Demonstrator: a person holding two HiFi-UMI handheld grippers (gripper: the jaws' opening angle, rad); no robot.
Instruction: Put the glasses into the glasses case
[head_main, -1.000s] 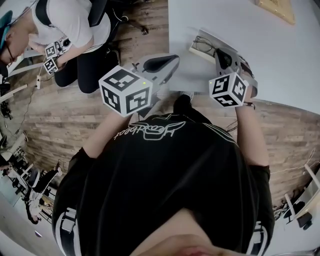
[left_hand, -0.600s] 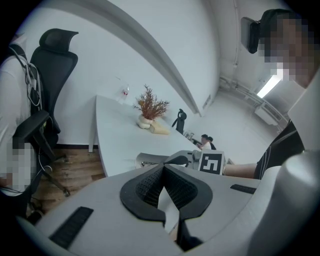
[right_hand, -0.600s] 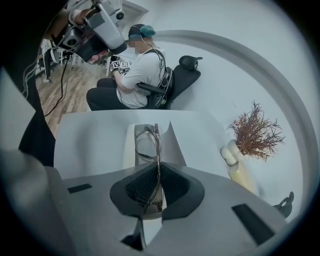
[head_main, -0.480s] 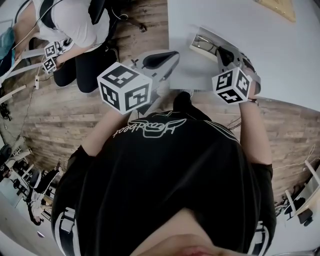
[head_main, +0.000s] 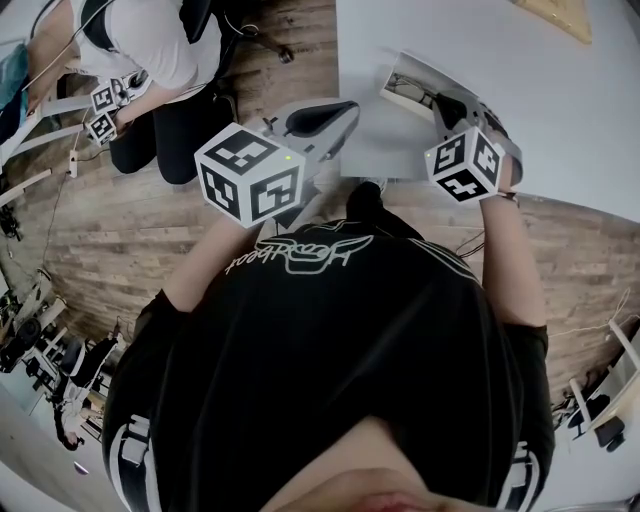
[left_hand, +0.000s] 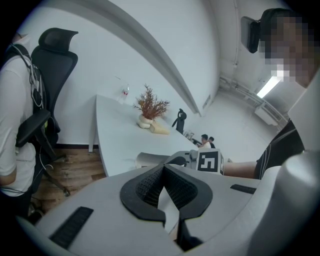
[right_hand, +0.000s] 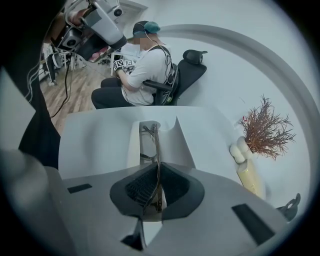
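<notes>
Where the glasses lie: thin dark metal-framed glasses (right_hand: 154, 145) stand on edge between the pads of the right gripper (right_hand: 157, 169), reaching straight ahead into the open white glasses case (right_hand: 132, 150).
Right grip: jaws nearly together, pinching the frame.
Left side: the left gripper (left_hand: 163, 169) has its jaws closed tip to tip on nothing, by the edge of the white table (right_hand: 90, 135).
Key relation: the frame's long axis runs along the case's trough; the case sits just ahead of and below the right gripper, the nearer one.
Unclear: whether the frame touches the case floor.
</notes>
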